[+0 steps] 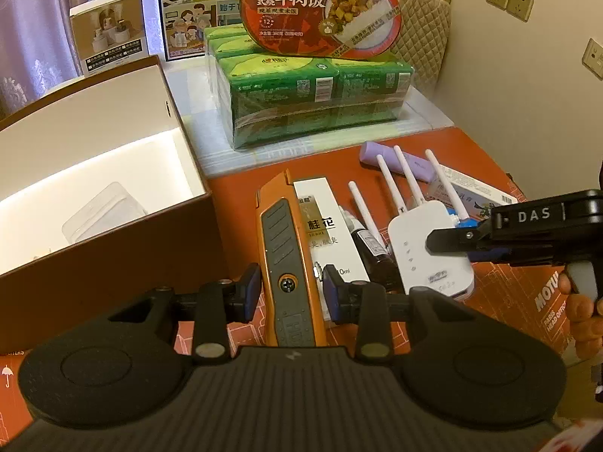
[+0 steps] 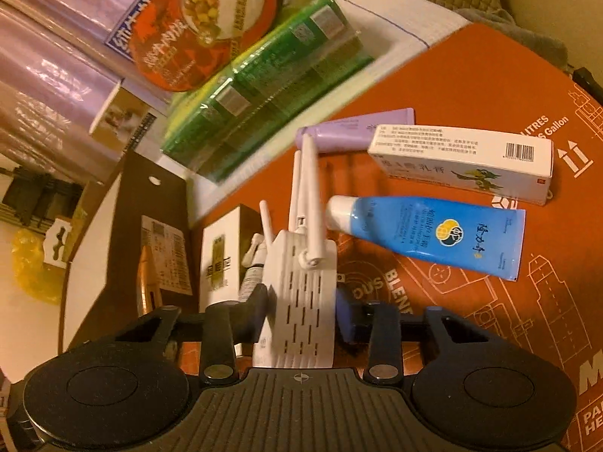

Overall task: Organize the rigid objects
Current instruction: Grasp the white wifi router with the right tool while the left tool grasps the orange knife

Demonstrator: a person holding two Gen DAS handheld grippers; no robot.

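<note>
My left gripper (image 1: 291,289) is shut on an orange and grey utility knife (image 1: 284,260), held just right of the open brown box (image 1: 113,203). My right gripper (image 2: 301,314) is shut on a white router with several antennas (image 2: 299,301); it also shows in the left wrist view (image 1: 429,252), with the right gripper's finger (image 1: 452,239) against it. On the orange surface lie a white carton (image 1: 324,226), a small dark bottle (image 1: 371,245), a blue tube (image 2: 433,233), a purple tube (image 2: 358,128) and a long white box (image 2: 463,162).
The brown box has a white inside with a clear plastic insert (image 1: 101,211). Behind stand a pack of green cartons (image 1: 312,101) with a red meal bowl (image 1: 320,11) on top, a small white box (image 1: 109,34) and a curtain. A wall with sockets (image 1: 508,0) is at right.
</note>
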